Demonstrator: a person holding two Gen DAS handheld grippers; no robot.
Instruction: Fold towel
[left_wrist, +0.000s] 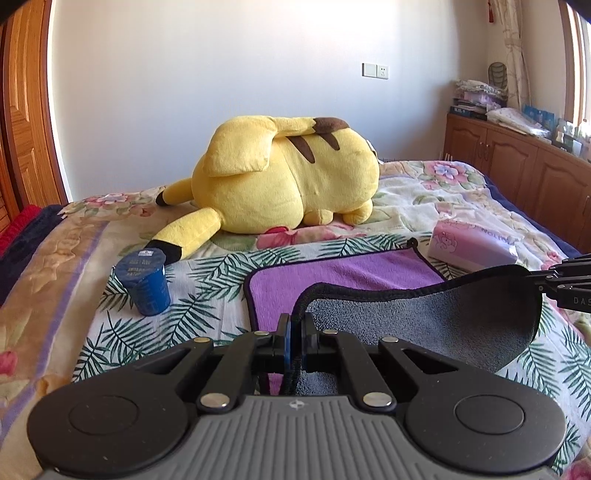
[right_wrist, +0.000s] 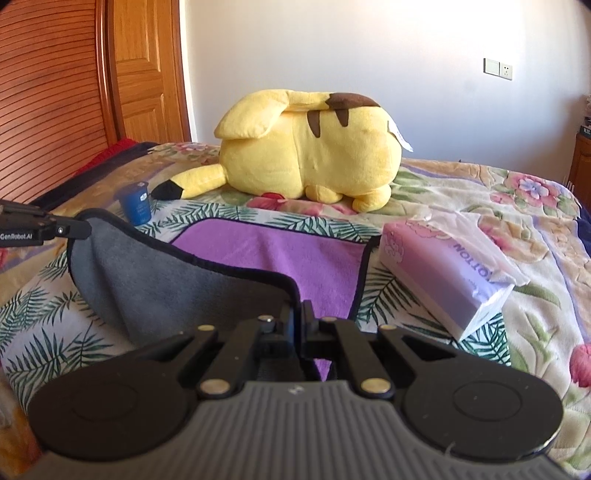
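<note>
A towel, purple on one face and grey on the other with a black hem, lies on the bed. Its near edge is lifted, so the grey underside hangs between the two grippers. My left gripper is shut on the towel's near left corner. My right gripper is shut on the near right corner; it also shows at the right edge of the left wrist view. The purple face still lies flat beyond the lifted edge.
A yellow plush toy lies behind the towel. A blue cup stands upside down to the towel's left. A purple tissue pack lies to its right. A wooden cabinet stands beyond the bed's right side.
</note>
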